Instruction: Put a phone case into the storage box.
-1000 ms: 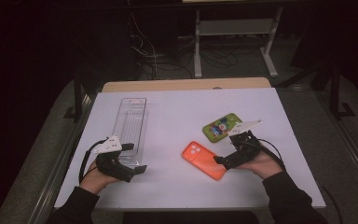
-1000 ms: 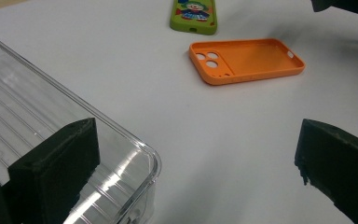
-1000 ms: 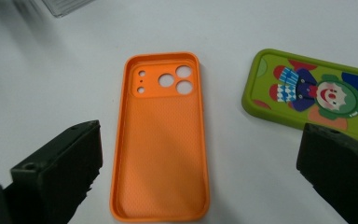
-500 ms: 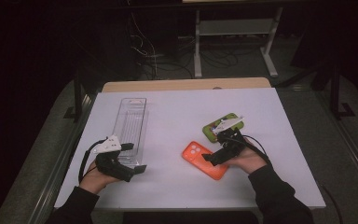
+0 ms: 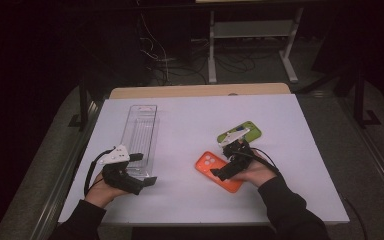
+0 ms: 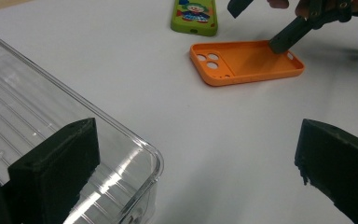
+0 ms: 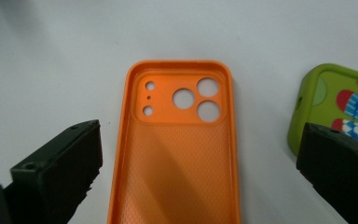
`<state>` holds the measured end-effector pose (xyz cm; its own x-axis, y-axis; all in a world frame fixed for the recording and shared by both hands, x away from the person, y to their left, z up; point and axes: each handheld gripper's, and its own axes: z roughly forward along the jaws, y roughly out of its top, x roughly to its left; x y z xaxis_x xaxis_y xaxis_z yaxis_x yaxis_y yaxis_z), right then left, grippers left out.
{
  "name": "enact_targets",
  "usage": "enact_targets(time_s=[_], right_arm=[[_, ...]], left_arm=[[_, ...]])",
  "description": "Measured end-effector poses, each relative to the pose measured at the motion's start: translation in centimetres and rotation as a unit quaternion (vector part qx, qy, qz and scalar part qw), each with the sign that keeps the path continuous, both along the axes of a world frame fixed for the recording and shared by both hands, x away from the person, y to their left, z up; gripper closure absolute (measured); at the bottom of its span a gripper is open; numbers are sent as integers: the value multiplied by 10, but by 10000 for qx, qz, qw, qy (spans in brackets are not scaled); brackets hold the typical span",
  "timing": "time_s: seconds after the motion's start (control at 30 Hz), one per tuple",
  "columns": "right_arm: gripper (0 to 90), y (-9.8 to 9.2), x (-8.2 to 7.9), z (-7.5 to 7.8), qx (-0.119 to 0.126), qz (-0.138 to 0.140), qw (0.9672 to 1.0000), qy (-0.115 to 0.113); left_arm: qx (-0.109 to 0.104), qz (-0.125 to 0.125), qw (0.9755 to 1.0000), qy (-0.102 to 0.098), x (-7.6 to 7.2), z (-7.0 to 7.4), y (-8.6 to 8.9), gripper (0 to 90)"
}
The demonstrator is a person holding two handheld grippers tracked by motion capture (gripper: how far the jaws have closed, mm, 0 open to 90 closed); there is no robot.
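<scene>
Right jaws: the right gripper (image 5: 226, 169) stands spread wide, one black jaw either side of the orange phone case (image 7: 179, 149), nothing gripped yet.
Left jaws: the left gripper (image 5: 136, 172) also gapes wide and empty, its left jaw over the near corner of the clear plastic tray (image 5: 141, 135).
Case position: on the white desk (image 5: 190, 120), right of centre, hollow side up, camera cut-outs pointing away from the right hand.
Key relation: the case's long axis runs straight along the right jaws' line of sight, its long edges between them.
Nearer hand: the right; the left lies well apart.
Neighbour: a green clown-print case (image 5: 239, 132) sits just beyond, on the far right.
</scene>
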<state>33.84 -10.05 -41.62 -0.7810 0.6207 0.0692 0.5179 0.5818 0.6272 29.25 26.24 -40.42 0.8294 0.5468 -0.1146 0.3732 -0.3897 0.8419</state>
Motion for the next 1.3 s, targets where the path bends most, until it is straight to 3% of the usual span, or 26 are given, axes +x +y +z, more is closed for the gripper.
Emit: enact_targets(time_s=[0.5, 0.9, 1.3], right_arm=[[44, 7, -2, -24, -292, 183, 9992, 205], [119, 9, -3, -26, -264, 255, 9989, 290], [139, 12, -7, -27, -343, 185, 9991, 185]], left_arm=[[-14, -6, 10000, -14, 0, 0, 0, 0], [-22, -11, 10000, -27, 0, -1, -1, 0], [-23, -3, 10000, -22, 0, -1, -1, 0]])
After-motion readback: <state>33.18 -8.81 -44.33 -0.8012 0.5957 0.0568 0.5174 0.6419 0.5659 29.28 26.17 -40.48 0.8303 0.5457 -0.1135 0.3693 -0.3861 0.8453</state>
